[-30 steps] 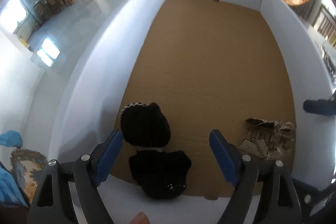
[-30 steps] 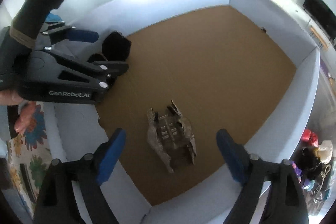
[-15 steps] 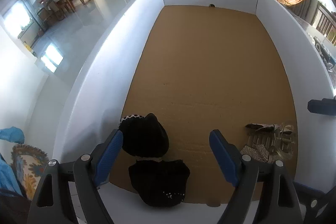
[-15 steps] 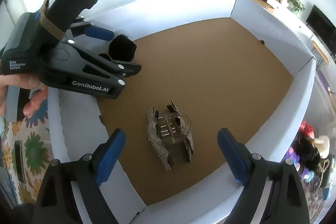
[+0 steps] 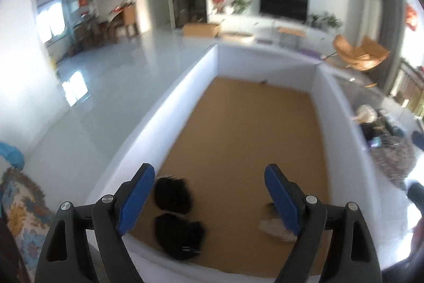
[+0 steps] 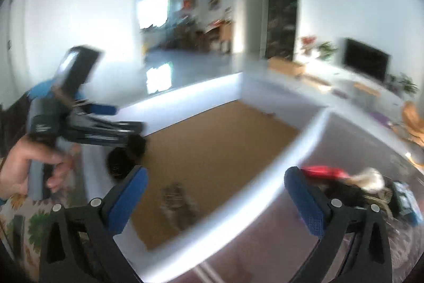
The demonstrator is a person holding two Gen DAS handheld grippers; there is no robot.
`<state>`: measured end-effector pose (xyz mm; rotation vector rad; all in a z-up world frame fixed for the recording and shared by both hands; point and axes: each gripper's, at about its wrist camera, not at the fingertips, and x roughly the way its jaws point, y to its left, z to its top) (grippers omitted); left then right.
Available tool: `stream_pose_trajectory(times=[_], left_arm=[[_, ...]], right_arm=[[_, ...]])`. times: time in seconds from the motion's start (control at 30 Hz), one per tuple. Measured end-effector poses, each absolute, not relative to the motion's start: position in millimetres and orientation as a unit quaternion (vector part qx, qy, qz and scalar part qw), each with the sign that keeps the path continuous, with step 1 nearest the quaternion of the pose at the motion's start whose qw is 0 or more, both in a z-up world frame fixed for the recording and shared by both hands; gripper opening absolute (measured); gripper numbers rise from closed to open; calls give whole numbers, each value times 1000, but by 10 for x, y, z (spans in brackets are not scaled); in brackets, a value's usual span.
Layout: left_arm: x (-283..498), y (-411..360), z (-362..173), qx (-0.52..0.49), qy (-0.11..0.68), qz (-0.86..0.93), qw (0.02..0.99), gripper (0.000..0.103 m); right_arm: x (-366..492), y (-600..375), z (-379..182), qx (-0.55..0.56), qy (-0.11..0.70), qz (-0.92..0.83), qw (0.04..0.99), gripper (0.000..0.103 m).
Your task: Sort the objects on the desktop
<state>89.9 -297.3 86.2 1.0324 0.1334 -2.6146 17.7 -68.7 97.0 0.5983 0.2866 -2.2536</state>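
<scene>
Tongs on both sides are empty, so I read this as the gap between picks. My right tongs (image 6: 214, 194) have jaws opening wide with nothing pressed between the pads; the blurred glittery clip (image 6: 176, 200) lies below them on the brown floor of the white-walled tray (image 6: 267, 177), not gripped. My left tongs (image 5: 209, 192) stand well open too, empty, hovering over the near corner where two black fluffy hair pieces (image 5: 172, 194) sit side by side against the tray wall, one just beyond the other. From the left view the glittery clip (image 5: 275, 227) peeks out behind the right finger, well apart from the black pair.

Outside the tray, on the table to the right, I can see the unsorted pile (image 6: 355, 186): something red, something pale and fluffy, dark tangled bits. It is smeared by blur, so I cannot name the items.

My judgement: the next move calls for swinging the right tongs over the tray wall to that pile, settling, singling out one item and closing on it cleanly.
</scene>
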Motion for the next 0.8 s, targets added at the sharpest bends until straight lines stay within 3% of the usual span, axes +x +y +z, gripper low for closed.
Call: stream_pose_trajectory(times=[0.1, 0.3, 0.43, 0.47, 0.5, 0.8], left_arm=[[918, -2600, 1038, 342, 38, -932, 117, 85], [941, -1465, 1396, 310, 12, -950, -29, 85], [879, -696, 1445, 319, -2, -941, -112, 88], [848, -550, 1423, 325, -1, -937, -127, 93], [790, -405, 1368, 332, -1, -933, -139, 97], [163, 492, 160, 448, -45, -881, -142, 97]], right_arm=[[-1, -37, 770, 238, 96, -915, 311, 103], [-495, 1441, 97, 346, 116, -923, 125, 103], [-578, 2218, -123, 403, 110, -906, 69, 103], [-600, 2345, -162, 409, 107, -904, 62, 103], [-637, 2466, -224, 415, 103, -902, 55, 103], [-663, 2802, -269, 453, 31, -889, 50, 103]])
